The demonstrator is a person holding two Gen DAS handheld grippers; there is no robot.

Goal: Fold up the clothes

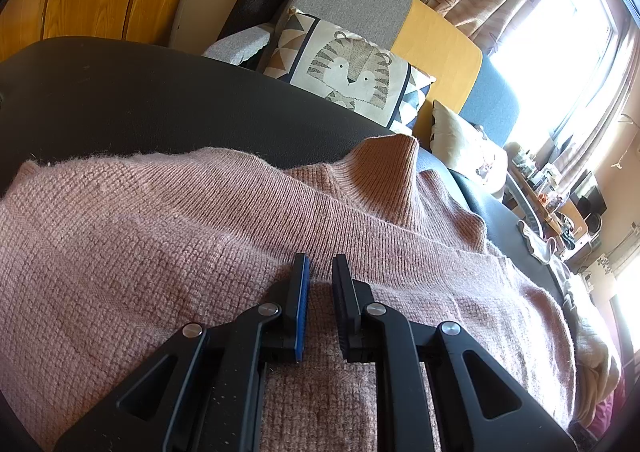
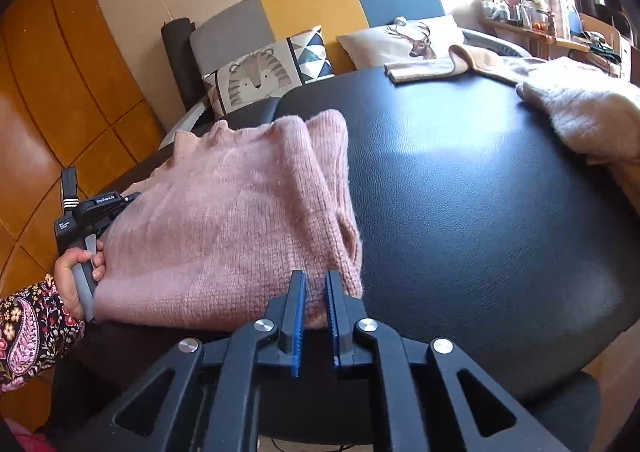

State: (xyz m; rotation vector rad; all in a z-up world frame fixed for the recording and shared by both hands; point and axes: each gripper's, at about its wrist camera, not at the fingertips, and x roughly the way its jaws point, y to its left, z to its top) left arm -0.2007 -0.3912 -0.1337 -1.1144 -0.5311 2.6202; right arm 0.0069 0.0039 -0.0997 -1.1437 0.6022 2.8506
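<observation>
Black two-finger left gripper (image 1: 320, 308) nearest, low over the pink knitted sweater (image 1: 200, 244), fingers parted by a narrow gap, nothing between them; knit directly beneath and ahead of the tips. Sweater bunched in a compact, layered heap on the round black leather table (image 2: 460, 180), at that table's left part, collar end toward the far rim. Hand in a floral sleeve (image 2: 76, 276) at the sweater's left edge, around the left tool's handle. Right of that, right gripper (image 2: 316, 312) at the sweater's near right corner, fingers slightly apart, corner fabric showing in the gap but not visibly pinched. Farther right on the table, cream fluffy garment (image 2: 584, 116), well apart from the sweater.

Judged step: a fold partly made, both tools poised at the near edge. Fits either taking hold for another fold or having just let go of one. Any further fold calls for closing on a full layered edge, not one ply.
</observation>
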